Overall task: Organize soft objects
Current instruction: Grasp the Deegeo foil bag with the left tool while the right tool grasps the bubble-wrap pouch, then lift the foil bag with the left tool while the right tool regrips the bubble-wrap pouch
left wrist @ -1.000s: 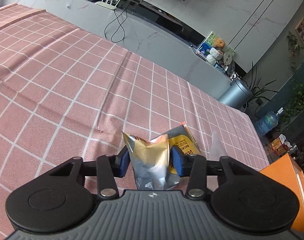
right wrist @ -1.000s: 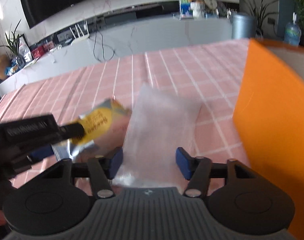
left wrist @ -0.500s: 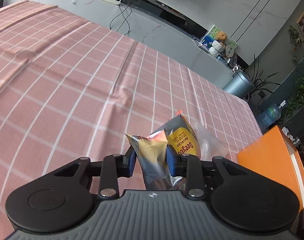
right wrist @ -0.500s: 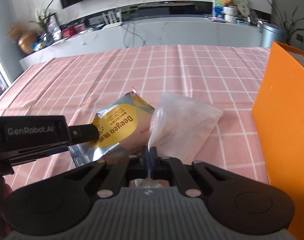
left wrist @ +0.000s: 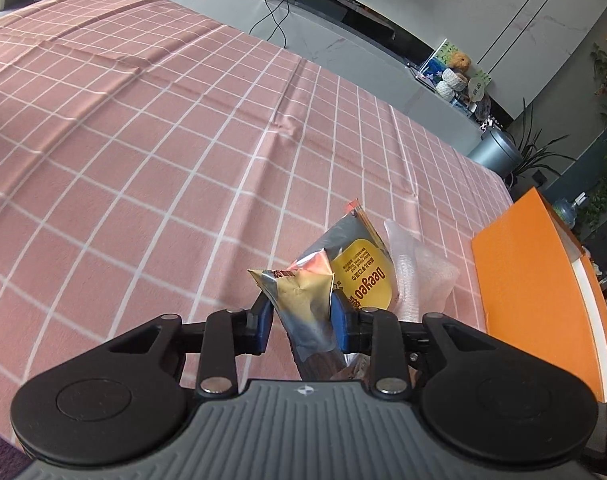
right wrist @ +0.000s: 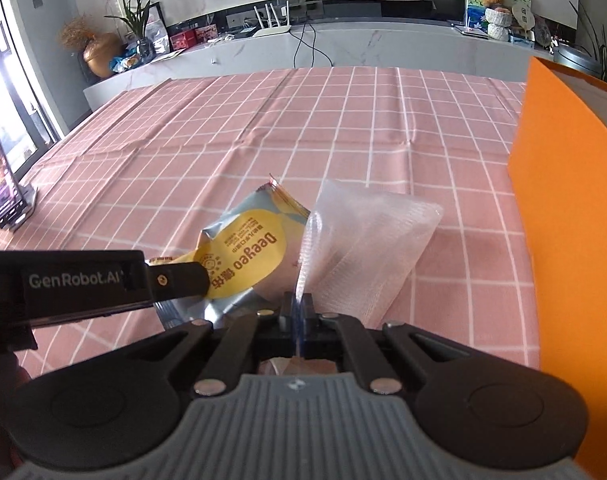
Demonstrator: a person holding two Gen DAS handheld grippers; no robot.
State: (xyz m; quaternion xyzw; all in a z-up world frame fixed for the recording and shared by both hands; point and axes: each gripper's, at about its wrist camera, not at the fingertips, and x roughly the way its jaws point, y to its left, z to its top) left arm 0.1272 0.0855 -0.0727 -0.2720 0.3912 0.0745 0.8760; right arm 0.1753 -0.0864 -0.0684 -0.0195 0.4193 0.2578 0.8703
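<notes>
My left gripper (left wrist: pixel 301 322) is shut on a silver snack packet (left wrist: pixel 303 300) with a yellow "Deegeo" label (left wrist: pixel 363 276), held just above the pink checked tablecloth (left wrist: pixel 143 160). The same packet (right wrist: pixel 243 256) shows in the right wrist view, with the left gripper's finger (right wrist: pixel 175 278) reaching in from the left. My right gripper (right wrist: pixel 297 314) is shut on the edge of a clear plastic bubble bag (right wrist: pixel 363 248), which also shows in the left wrist view (left wrist: pixel 419 276) just right of the packet. The two bags touch.
An orange box (right wrist: pixel 567 220) stands close on the right, also in the left wrist view (left wrist: pixel 531 288). A phone on a stand (right wrist: pixel 3 184) sits at the table's left edge. A grey counter (right wrist: pixel 343 44) with clutter runs behind the table.
My right gripper closed on the clear bag's edge and lifted it. My left gripper tightened on the snack packet and both rose off the cloth.
</notes>
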